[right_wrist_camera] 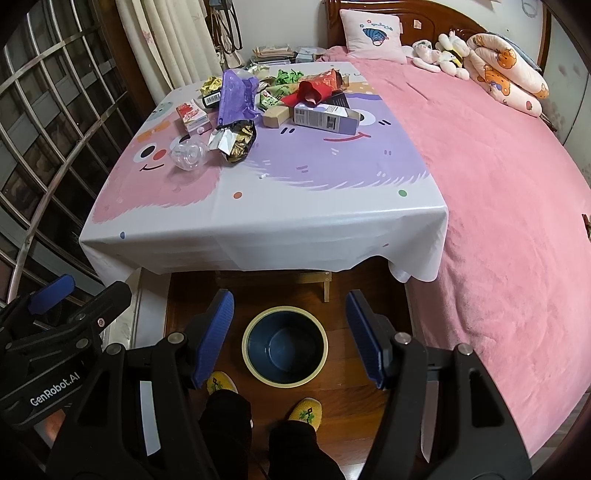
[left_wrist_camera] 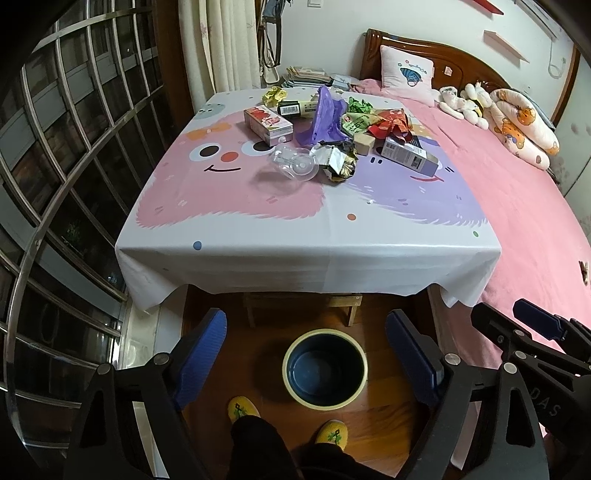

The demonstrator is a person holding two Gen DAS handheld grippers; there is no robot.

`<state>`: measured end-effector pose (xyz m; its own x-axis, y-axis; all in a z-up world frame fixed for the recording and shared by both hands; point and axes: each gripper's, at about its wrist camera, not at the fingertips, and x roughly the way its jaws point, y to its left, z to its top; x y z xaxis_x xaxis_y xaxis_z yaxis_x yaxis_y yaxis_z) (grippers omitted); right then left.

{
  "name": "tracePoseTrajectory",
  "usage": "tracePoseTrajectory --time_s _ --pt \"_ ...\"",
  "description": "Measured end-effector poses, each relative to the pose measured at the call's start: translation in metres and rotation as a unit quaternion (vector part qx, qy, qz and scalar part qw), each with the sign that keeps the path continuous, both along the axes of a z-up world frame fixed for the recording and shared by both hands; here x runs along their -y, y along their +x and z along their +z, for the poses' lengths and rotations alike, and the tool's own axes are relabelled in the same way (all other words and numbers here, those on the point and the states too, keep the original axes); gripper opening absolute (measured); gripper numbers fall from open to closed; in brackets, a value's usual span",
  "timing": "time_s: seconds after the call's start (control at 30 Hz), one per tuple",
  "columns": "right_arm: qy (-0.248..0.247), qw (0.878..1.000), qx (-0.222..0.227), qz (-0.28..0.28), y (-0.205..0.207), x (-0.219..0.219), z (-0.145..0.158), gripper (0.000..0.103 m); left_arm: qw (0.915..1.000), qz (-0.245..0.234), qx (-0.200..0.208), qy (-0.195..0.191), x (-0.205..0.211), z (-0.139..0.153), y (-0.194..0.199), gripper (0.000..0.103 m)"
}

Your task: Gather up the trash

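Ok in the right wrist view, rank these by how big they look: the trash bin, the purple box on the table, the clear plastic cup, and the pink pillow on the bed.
1. trash bin, though it sits nearest the camera
2. purple box and pink pillow look about alike; the pillow is farther off, so I won't rank them
3. clear plastic cup, smallest

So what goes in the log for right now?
left gripper open | right gripper open | trash pile on table | bin empty
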<state>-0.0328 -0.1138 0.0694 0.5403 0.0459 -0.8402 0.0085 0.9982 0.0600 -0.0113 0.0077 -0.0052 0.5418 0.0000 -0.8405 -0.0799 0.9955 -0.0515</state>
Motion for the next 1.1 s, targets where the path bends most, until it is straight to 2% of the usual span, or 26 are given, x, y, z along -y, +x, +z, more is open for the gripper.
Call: tracePoseTrajectory --time_s 0.47,1.1 --pt "0.019 1.000 0.018 0.007 -0.002 0.005 0.021 0.062 0.9999 0.002 0.013 0.009 0.000 0.017 -0.003 0.090" --pt "0.025 0.999 0.023 0.018 0.017 0.013 0.022 0.062 0.9998 -0.005 0.018 0.009 0.008 0.025 0.011 0.088"
